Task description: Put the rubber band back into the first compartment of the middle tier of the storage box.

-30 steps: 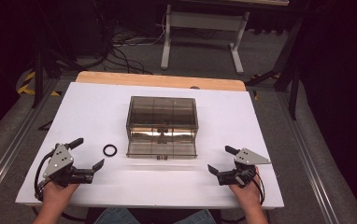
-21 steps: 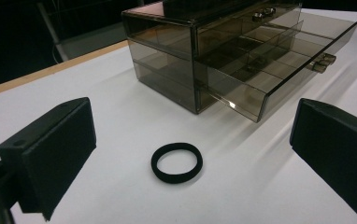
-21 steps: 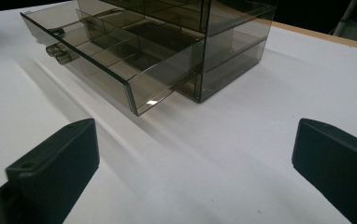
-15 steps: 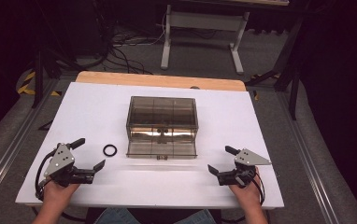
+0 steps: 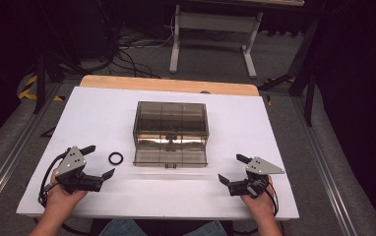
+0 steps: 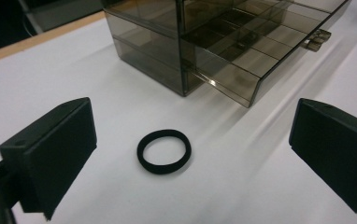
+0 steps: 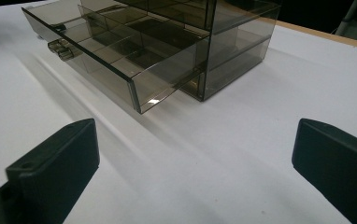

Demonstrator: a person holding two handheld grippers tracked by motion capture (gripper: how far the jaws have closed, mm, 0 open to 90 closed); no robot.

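Observation:
A smoky transparent drawer box stands mid-table with its bottom drawer pulled out toward me. The drawer's divided compartments look bare. A black ring lies flat on the white table left of the drawer; it also lies between and ahead of my left jaws. My left gripper is open at the near left, a short way from the ring. My right gripper is open at the near right, facing the drawer's corner, nothing between its jaws.
The white tabletop ends in a wooden strip at the far edge. Beyond it stand a metal stand's legs and floor cables. Dark floor flanks both sides of the table.

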